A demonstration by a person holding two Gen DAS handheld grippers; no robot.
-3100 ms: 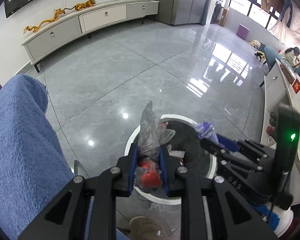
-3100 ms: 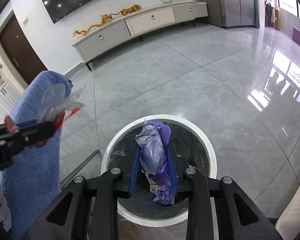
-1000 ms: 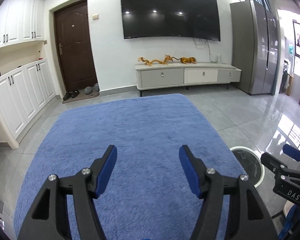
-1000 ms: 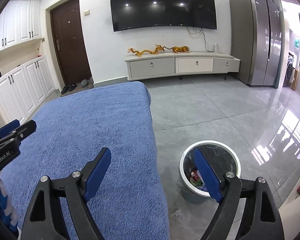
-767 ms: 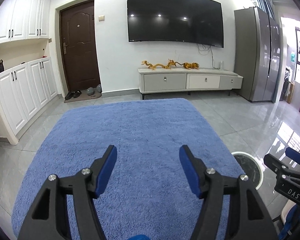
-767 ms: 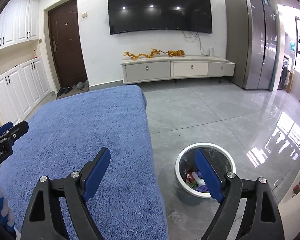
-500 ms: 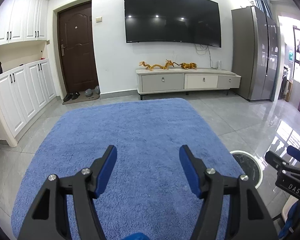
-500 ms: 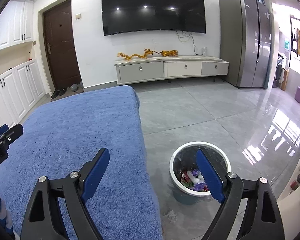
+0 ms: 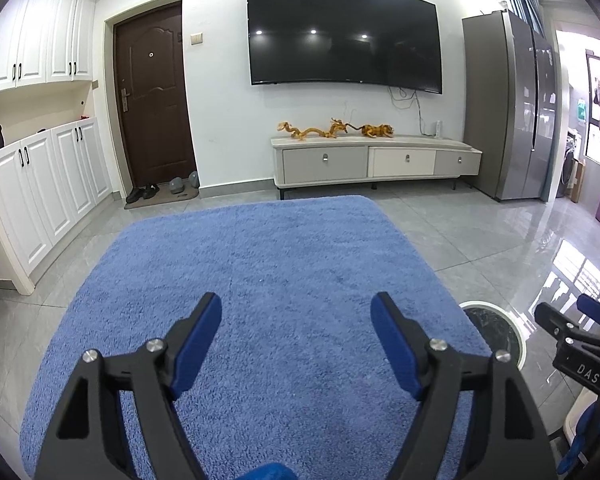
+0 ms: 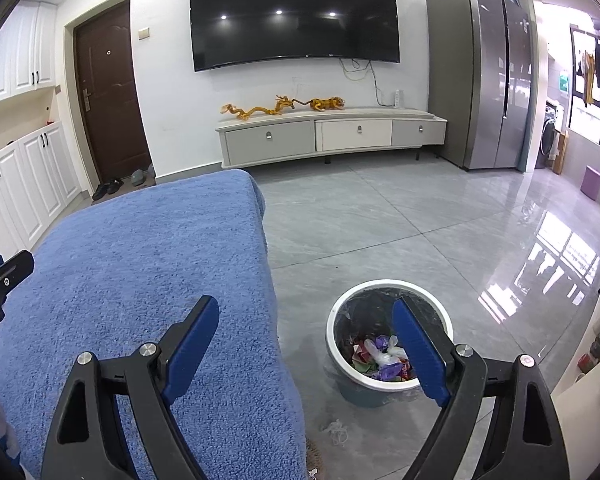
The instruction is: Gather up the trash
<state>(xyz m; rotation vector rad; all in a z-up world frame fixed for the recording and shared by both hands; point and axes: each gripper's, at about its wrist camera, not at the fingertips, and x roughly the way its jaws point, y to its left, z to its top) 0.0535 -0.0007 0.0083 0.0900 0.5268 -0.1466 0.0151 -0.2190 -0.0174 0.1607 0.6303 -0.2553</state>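
Note:
My left gripper (image 9: 296,304) hangs over a blue fluffy cloth (image 9: 260,264) that covers a flat surface; its jaws are opening and nothing is between them. My right gripper (image 10: 306,306) stands open and empty over the cloth's right edge (image 10: 140,248). On the floor to the right stands a round white-rimmed trash bin (image 10: 388,286) with crumpled wrappers (image 10: 380,356) inside, red, purple and white. The bin's rim (image 9: 518,340) also shows in the left wrist view, beside the right gripper's fingertips (image 9: 592,308). No loose trash lies on the cloth.
Glossy grey tiles (image 10: 420,216) spread right of the cloth. A low TV cabinet (image 9: 374,160) with golden dragon figures stands at the far wall under a black TV. A brown door (image 9: 152,108) and white cupboards (image 9: 40,184) stand left, a grey fridge (image 9: 516,108) right.
Three seconds ago both grippers held wrappers over the bin; those now lie in it. Both grippers are back over the cloth, and the left jaws have spread wider within the last half second.

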